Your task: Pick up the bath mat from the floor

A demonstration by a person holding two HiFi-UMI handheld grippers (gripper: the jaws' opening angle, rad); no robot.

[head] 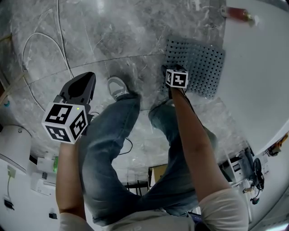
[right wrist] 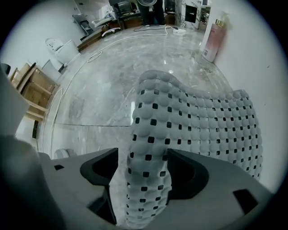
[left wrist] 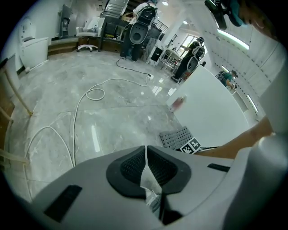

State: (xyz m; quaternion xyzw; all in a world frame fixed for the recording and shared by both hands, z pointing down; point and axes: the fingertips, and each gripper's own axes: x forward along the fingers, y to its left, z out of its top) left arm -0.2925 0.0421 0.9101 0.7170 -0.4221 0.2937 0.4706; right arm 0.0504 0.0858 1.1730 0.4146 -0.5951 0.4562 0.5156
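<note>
The grey bath mat point(head: 195, 63), knobbly and full of square holes, lies on the marble floor beside a white wall. In the right gripper view a raised fold of the bath mat point(right wrist: 155, 134) runs between the jaws of my right gripper point(right wrist: 141, 165). The right pad lies against the fold, while a strip of floor shows between the left pad and the mat, so the jaws stand open. In the head view my right gripper point(head: 174, 70) is down at the mat's near left corner. My left gripper point(left wrist: 146, 155) is shut and empty, held well above the floor point(head: 86, 81).
A pink bottle point(right wrist: 211, 39) stands by the wall beyond the mat point(head: 238, 13). White cable point(head: 39, 38) loops over the floor at the left. The person's legs and a shoe point(head: 117, 86) are between the two grippers. Furniture and equipment point(left wrist: 139, 27) line the far side.
</note>
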